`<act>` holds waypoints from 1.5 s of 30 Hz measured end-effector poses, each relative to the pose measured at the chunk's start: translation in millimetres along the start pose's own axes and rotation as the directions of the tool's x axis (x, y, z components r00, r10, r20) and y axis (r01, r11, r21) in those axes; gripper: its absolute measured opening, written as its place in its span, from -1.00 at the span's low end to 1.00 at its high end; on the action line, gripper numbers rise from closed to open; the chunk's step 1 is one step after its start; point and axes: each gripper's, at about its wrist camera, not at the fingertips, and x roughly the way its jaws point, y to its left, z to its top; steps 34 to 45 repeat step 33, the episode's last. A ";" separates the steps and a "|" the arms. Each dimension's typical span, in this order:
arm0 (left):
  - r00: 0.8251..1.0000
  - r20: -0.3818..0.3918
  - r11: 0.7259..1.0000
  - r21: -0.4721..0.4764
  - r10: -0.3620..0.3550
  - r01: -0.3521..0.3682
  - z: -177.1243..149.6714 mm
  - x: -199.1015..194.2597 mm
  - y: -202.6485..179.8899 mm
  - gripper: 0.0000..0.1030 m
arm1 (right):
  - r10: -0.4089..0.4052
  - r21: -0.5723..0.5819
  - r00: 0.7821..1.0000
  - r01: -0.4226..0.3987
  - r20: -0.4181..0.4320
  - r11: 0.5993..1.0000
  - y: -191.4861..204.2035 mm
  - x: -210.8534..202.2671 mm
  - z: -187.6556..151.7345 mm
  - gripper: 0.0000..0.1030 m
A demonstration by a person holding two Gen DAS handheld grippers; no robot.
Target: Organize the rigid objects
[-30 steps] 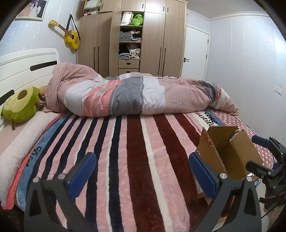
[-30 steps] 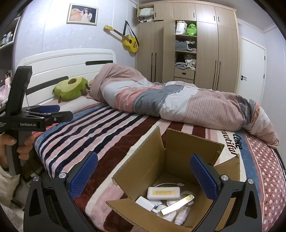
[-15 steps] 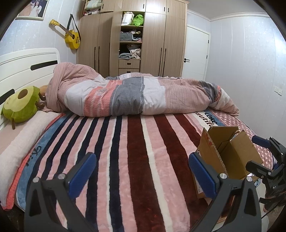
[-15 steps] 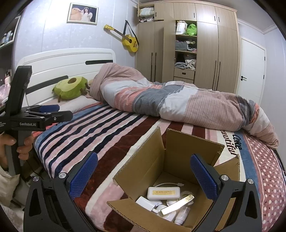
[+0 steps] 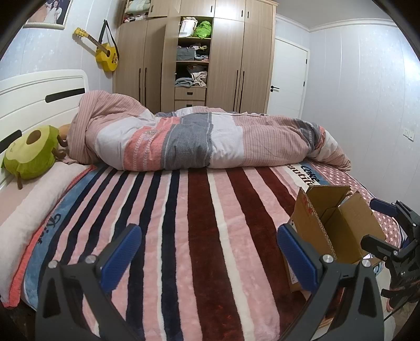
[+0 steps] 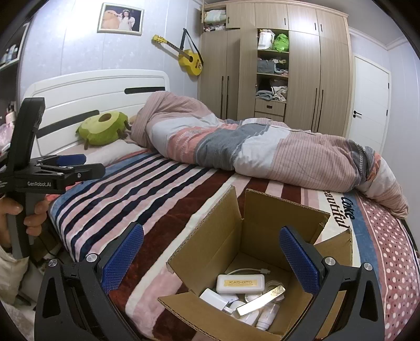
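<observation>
Cardboard box [image 6: 231, 251] between spread right tongs [image 6: 211, 255]

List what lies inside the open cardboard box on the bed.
Inside the cardboard box: a white case labelled KATO-KATO, a white cable, a gold bar, a white adapter and a small bottle. Whatever lies beneath them or behind the front flap is hidden.

Two hand-held grippers are seen: the left hand-held gripper [image 5: 208, 251] and the right hand-held gripper [image 6: 211, 253], each with two blue pads. One cardboard box [image 6: 210, 246] is counted on one bed [image 5: 199, 209]. Inside the box, one white case labelled KATO-KATO [image 6: 240, 283], one gold bar [image 6: 261, 300] and one white cable [image 6: 249, 270] are made out; the remaining small white items cannot be counted exactly. One avocado cushion [image 5: 30, 152], one guitar [image 5: 105, 51], one quilt [image 5: 210, 141] and one framed photo [image 6: 120, 18] are also counted.
</observation>
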 end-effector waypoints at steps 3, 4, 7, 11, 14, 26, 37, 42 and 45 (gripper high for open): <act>1.000 0.000 1.000 -0.001 -0.001 0.001 -0.1 0.4 0.7 0.99 | -0.001 -0.002 1.000 0.001 0.001 1.000 -0.1 -0.2 -0.2 1.00; 1.000 0.000 1.000 0.001 -0.002 0.002 0.2 0.2 0.4 0.99 | 0.001 0.000 1.000 -0.001 0.002 1.000 0.0 0.1 0.1 1.00; 1.000 0.000 1.000 0.001 -0.002 0.002 0.1 0.4 1.0 0.99 | 0.001 0.000 1.000 -0.001 0.001 1.000 0.2 0.3 0.3 1.00; 1.000 0.000 1.000 0.000 -0.003 0.003 -1.4 0.6 1.4 0.99 | 0.001 0.000 1.000 -0.001 -0.003 1.000 0.3 0.5 0.3 1.00; 1.000 0.001 1.000 -0.001 -0.002 0.002 -1.4 0.3 1.4 0.99 | 0.001 0.001 1.000 -0.001 -0.004 1.000 -3.5 -1.6 -1.4 1.00; 1.000 0.001 1.000 0.000 -0.001 0.001 -1.9 0.5 2.0 0.99 | 0.000 0.001 1.000 0.000 -0.005 1.000 -3.4 -1.0 -1.2 1.00; 1.000 0.001 1.000 -0.001 0.000 0.000 -3.2 -0.7 1.1 0.99 | 0.001 0.002 1.000 -0.001 -0.006 1.000 -2.7 -0.3 -0.5 1.00; 1.000 0.001 1.000 -0.001 0.000 0.000 -3.2 -0.7 1.1 0.99 | 0.001 0.002 1.000 -0.001 -0.006 1.000 -2.7 -0.3 -0.5 1.00; 1.000 0.001 1.000 -0.001 0.000 0.000 -3.2 -0.7 1.1 0.99 | 0.001 0.002 1.000 -0.001 -0.006 1.000 -2.7 -0.3 -0.5 1.00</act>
